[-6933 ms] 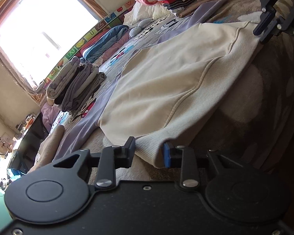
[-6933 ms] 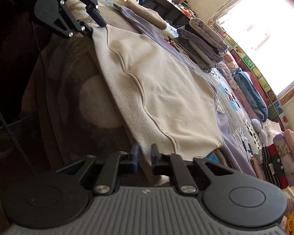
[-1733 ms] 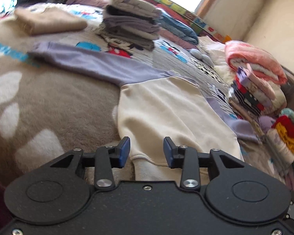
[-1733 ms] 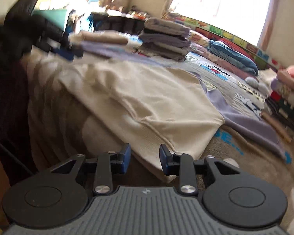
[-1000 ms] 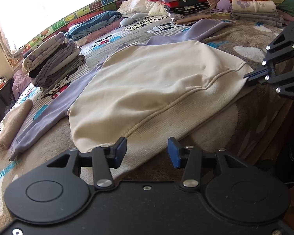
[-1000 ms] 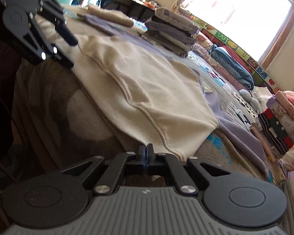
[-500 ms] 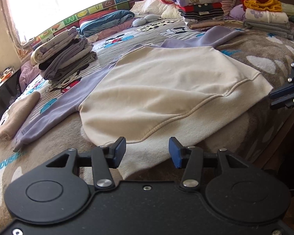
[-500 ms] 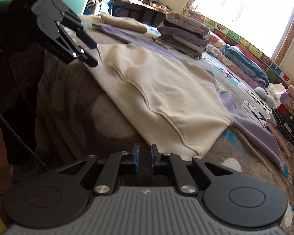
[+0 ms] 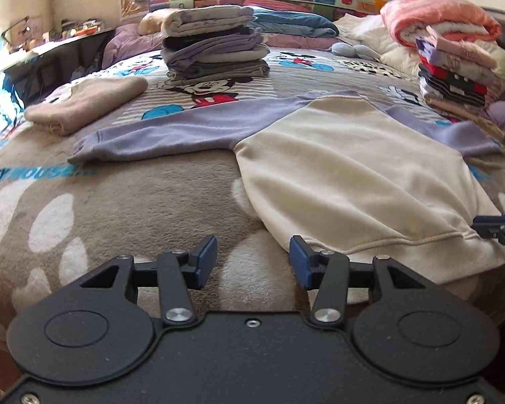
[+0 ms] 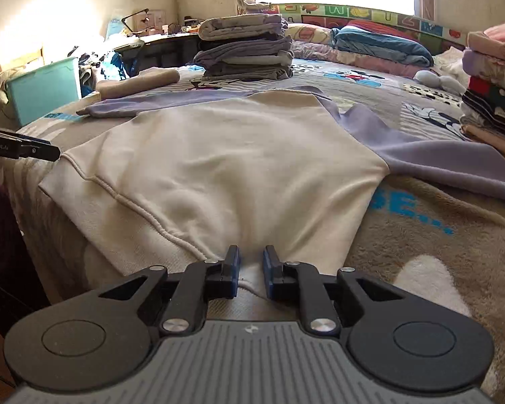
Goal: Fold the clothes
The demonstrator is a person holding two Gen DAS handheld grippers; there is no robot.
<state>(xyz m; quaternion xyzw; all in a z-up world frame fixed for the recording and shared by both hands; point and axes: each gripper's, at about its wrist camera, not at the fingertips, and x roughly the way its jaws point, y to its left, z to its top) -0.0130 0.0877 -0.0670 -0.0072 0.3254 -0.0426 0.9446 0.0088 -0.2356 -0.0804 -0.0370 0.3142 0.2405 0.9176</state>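
A cream sweatshirt (image 9: 353,175) with lavender sleeves (image 9: 171,131) lies spread flat on the brown blanket (image 9: 118,208) of a bed. My left gripper (image 9: 252,259) is open at the near left hem corner, its right finger just beside the ribbed hem and nothing between the fingers. In the right wrist view the sweatshirt (image 10: 235,161) fills the middle. My right gripper (image 10: 251,266) stands narrowly open over the hem's right end, with the ribbed edge lying in the gap. Each gripper shows at the edge of the other's view: the right gripper (image 9: 488,227) and the left gripper (image 10: 33,149).
A tall stack of folded grey and lavender clothes (image 9: 215,50) stands beyond the sweatshirt, with a folded beige garment (image 9: 87,104) to its left. Another colourful stack (image 9: 454,64) is at the right. A teal box (image 10: 43,87) sits off the bed's left side.
The left gripper has swung left to the hem's left corner and now faces the window. The right gripper has moved in over the hem and its fingers have parted a little more.
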